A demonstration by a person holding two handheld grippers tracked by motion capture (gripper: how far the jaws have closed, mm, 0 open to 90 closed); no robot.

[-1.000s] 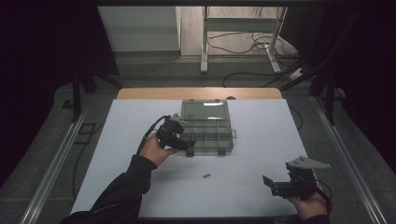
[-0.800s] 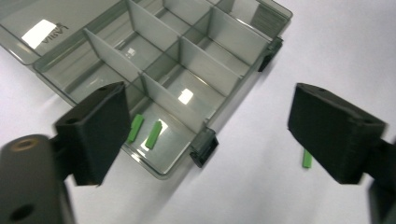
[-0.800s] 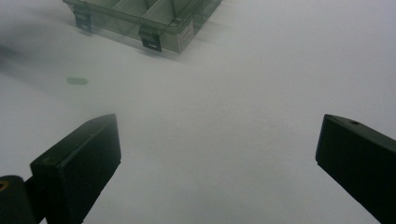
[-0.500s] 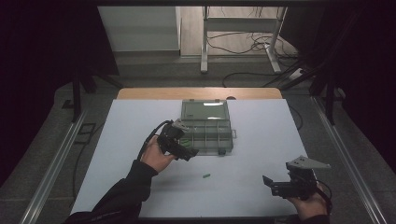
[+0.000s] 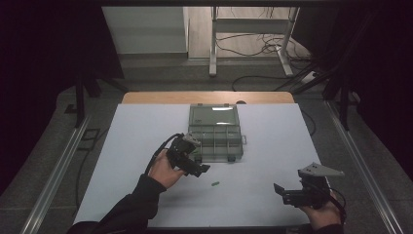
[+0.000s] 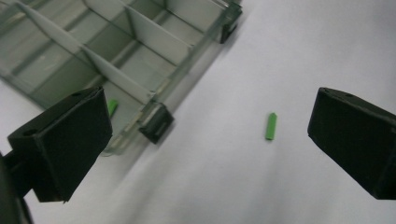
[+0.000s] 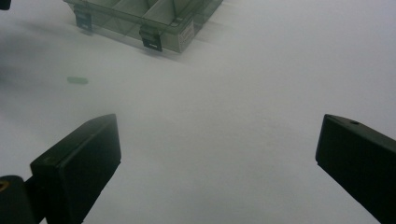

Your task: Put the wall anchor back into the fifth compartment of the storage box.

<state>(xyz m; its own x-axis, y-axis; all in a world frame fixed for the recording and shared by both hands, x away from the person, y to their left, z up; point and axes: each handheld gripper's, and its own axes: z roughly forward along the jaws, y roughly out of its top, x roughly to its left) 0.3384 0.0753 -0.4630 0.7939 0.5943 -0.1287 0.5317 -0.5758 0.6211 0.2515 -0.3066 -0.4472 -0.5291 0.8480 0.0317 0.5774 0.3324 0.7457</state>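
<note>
- While the left gripper (image 5: 192, 163) hovers at the near left corner of the compartment box (image 5: 215, 132), its two blocky matte-black jaws stand wide apart with nothing between them.
- Seen in the left gripper view, a small green stick (image 6: 271, 126), short and straight with squared ends, lies bare on the table between those jaws, just beside the box's front edge and not touching it.
- A second green piece (image 6: 112, 107) sits inside the box's nearest compartment, partly hidden behind the left jaw.
- The box is clear, greyish-green plastic, rectangular, with thin pale dividers (image 6: 154, 37) forming cells and two dark latches (image 6: 156, 123) on its front wall; its lid (image 5: 214, 116) lies open flat on the far side.
- The table (image 5: 146, 126) is covered by a smooth, matte white sheet, with a strip of wood (image 5: 160, 97) showing along its far edge.
- The right gripper (image 5: 287, 195) rests low at the near right of the table, well apart from the box, its jaws likewise spread and empty; a grey three-cornered plate (image 5: 320, 170) sits on top.
</note>
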